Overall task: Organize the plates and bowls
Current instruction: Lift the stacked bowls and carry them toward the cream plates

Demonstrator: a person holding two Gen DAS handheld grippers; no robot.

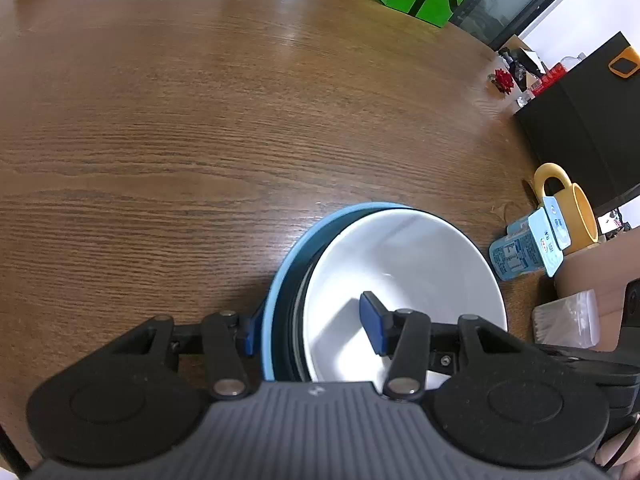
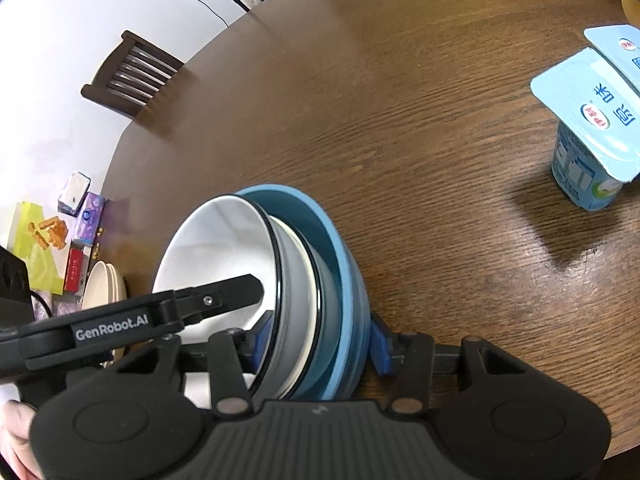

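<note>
While both grippers are clamped on the same nested stack, this looks like the carry or set-down step. The left gripper (image 1: 314,330) pinches the stack's left wall, 1 pad outside the blue bowl (image 1: 280,280), 1 inside the white bowl (image 1: 404,264). The right gripper (image 2: 318,344) grips the right wall the same way. The stack sits tilted at the near edge of the bench (image 1: 180,140). Next, I'd guess, level it and lower evenly, keeping away from the yogurt cups (image 2: 584,140) on the right.

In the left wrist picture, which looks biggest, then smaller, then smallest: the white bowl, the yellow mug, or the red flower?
1. White bowl
2. Yellow mug
3. Red flower
The bowl is nearest the camera and the flower farthest, which exaggerates the gaps.
</note>
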